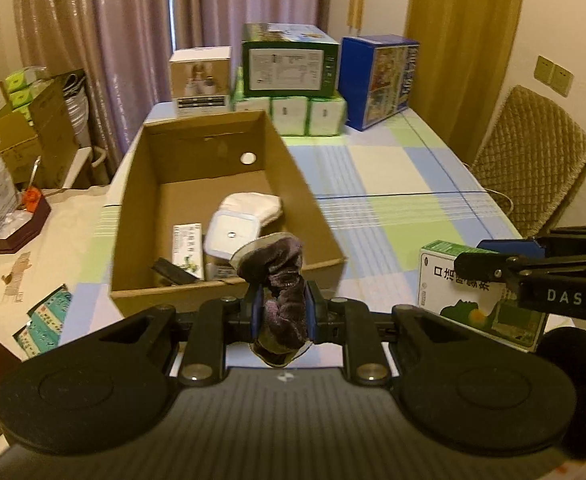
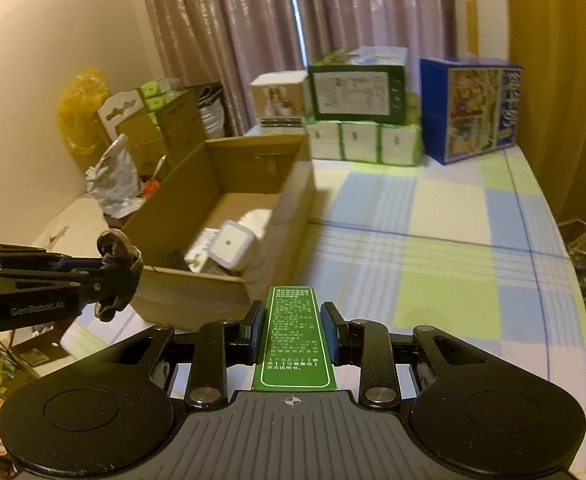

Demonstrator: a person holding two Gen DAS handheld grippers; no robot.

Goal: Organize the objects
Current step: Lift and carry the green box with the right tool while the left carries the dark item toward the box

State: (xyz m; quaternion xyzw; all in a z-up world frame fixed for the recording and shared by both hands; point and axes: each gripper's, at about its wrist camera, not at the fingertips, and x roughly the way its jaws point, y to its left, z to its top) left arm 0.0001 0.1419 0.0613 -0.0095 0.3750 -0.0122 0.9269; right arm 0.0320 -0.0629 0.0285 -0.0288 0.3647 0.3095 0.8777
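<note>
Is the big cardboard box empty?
No, the cardboard box already holds a white square container and a small green-and-white packet.

Cardboard box (image 1: 197,184) on table (image 1: 393,184); stacked cartons (image 1: 289,80) behind it.

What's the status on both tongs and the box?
Left tongs shut on sock. Right tongs shut on green carton. Box open, partly filled. Nothing in the way.

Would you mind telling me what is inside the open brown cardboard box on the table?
The open brown cardboard box holds a white square container, a white folded cloth, a green-and-white carton and a dark flat item. The near wall hides whatever lies behind it.
</note>
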